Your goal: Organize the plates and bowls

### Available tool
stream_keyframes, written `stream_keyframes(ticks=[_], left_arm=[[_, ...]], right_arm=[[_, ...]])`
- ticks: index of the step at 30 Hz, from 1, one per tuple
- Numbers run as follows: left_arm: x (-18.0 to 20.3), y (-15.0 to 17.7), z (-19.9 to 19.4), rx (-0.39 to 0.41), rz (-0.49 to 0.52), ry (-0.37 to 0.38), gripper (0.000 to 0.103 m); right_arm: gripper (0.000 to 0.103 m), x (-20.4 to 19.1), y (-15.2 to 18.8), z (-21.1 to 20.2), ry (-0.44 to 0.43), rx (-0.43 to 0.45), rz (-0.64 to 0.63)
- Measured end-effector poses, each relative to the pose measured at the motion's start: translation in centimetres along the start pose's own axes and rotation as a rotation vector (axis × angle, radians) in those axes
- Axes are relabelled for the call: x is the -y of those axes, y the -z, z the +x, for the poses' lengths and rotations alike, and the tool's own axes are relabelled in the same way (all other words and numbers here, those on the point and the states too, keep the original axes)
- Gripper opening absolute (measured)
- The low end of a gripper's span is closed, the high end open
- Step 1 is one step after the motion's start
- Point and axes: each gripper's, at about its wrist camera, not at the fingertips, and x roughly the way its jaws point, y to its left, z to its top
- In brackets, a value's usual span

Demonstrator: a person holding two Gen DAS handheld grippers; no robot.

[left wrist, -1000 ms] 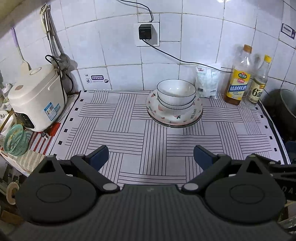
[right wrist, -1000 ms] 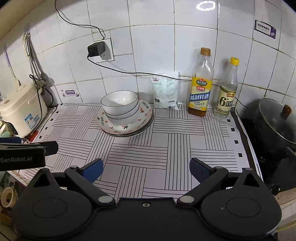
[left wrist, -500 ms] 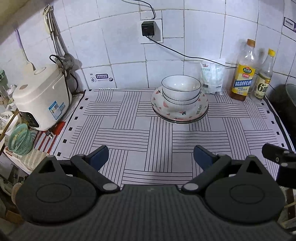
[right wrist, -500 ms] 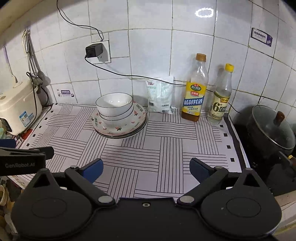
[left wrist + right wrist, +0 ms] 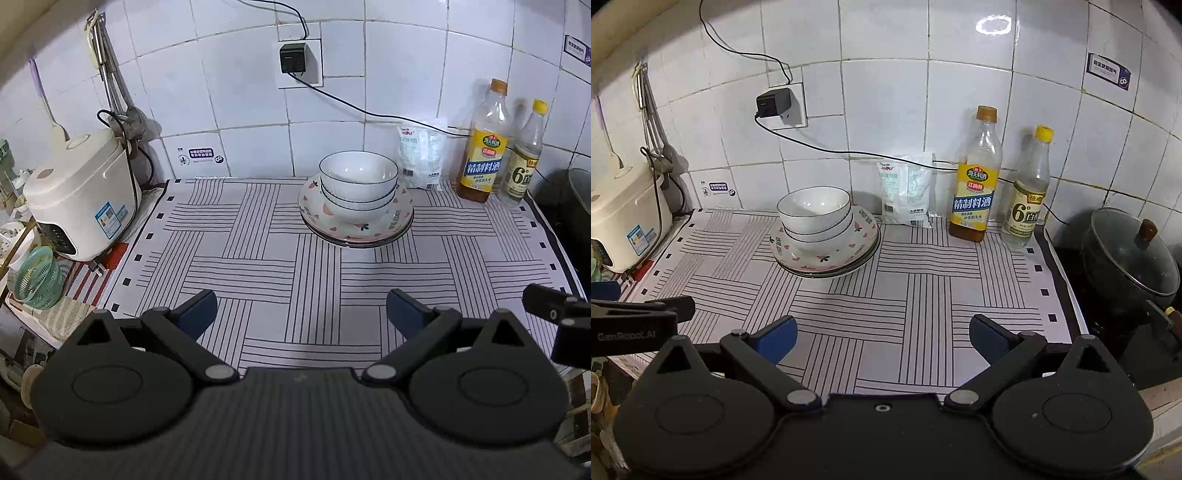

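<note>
In the left wrist view, your left gripper [image 5: 301, 314] is hanging above the near part of the striped mat [image 5: 258, 258], and its two blue-tipped fingers [image 5: 197, 312] are standing wide apart with nothing between them, so it is released. The bowls [image 5: 358, 181] are sitting nested one inside another on the plates [image 5: 356, 225], and this whole stack is resting at the far side of the mat, close to the tiled wall [image 5: 240, 92] and well apart from the gripper. Just beside the stack, to its right, a white bag [image 5: 421, 158] is leaning on the wall, and further right two bottles [image 5: 482, 147] are standing upright. A rice cooker [image 5: 79, 195] is standing at the left edge of the mat, and a green basket [image 5: 37, 278] is lying tilted below it. At the right edge of this view, part of your right gripper [image 5: 557, 314] is showing. In the right wrist view, the right gripper [image 5: 882, 336] is also hovering over the near edge of the mat [image 5: 923, 295], and its jaws are spread open and gripping nothing. The bowls [image 5: 814, 214] and the plates [image 5: 827, 254] are appearing far left of its centre, near the wall. The bag [image 5: 907, 194] and the bottles [image 5: 975, 184] are standing to the right of the stack, and a dark pot [image 5: 1130, 262] with a lid is sitting beyond the right border of the mat. The left gripper [image 5: 639, 325] is reaching in from the left edge.
</note>
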Motion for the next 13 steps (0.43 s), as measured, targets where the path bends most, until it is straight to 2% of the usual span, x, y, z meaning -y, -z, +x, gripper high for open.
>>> stream_keyframes(ticks=[13], left_arm=[[0.14, -0.08, 0.75, -0.034, -0.005, -0.005, 0.099]], right_arm=[[0.101, 0.26, 0.12, 0.52, -0.009, -0.019, -0.001]])
